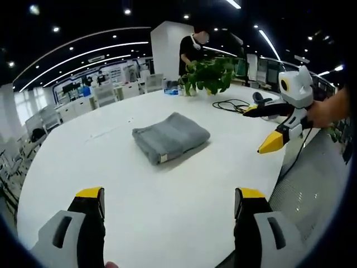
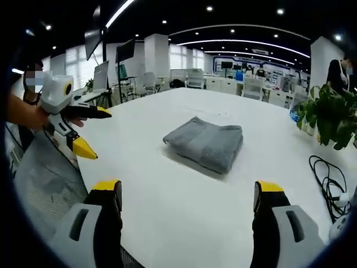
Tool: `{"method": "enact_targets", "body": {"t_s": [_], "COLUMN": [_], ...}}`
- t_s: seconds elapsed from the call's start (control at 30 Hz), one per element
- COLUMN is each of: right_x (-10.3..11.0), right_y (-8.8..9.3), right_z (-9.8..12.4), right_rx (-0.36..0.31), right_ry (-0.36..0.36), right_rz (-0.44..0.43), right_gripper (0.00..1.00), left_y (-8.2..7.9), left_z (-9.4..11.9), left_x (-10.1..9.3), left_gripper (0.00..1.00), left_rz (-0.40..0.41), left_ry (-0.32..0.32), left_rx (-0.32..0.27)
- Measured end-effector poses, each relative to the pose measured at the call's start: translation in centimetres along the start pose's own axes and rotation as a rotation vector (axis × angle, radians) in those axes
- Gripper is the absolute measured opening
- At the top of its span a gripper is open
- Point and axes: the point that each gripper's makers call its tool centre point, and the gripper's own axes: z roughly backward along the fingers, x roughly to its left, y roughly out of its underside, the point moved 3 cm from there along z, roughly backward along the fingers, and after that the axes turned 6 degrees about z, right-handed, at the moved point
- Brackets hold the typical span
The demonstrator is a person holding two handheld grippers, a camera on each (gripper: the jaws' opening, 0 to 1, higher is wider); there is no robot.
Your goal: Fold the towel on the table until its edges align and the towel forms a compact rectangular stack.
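Towel (image 1: 170, 137), grey: lies mid-table (image 1: 167, 212) as a compact folded rectangle, edges roughly aligned; folding appears complete. Left tongs (image 1: 170, 202) and right tongs (image 2: 189, 195): wide open, empty, well apart from it.

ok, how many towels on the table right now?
1. A grey towel, already folded into a compact stack, lies mid-table, ahead of both open grippers. Nothing suggests another, though the table's far end is partly hidden behind the plant.

Folded towel (image 1: 170, 137) on the table (image 1: 167, 223), plant (image 1: 211, 75) behind it (at the far edge), cable (image 1: 231, 104) beside the plant
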Motion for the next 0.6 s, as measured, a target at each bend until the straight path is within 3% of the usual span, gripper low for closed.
{"method": "enact_targets", "body": {"t_s": [0.6], "right_x": [-0.4], "right_y": [0.6], "right_z": [1.0], "right_rx": [-0.027], "right_ry": [0.059], "right_rz": [-0.033], "right_gripper": [0.99], "left_y": [1.6], "left_z": [1.2], "left_x": [0.6], "left_gripper": [0.99], "left_rz": [-0.005], "left_ry": [-0.034], "left_rx": [-0.014]}}
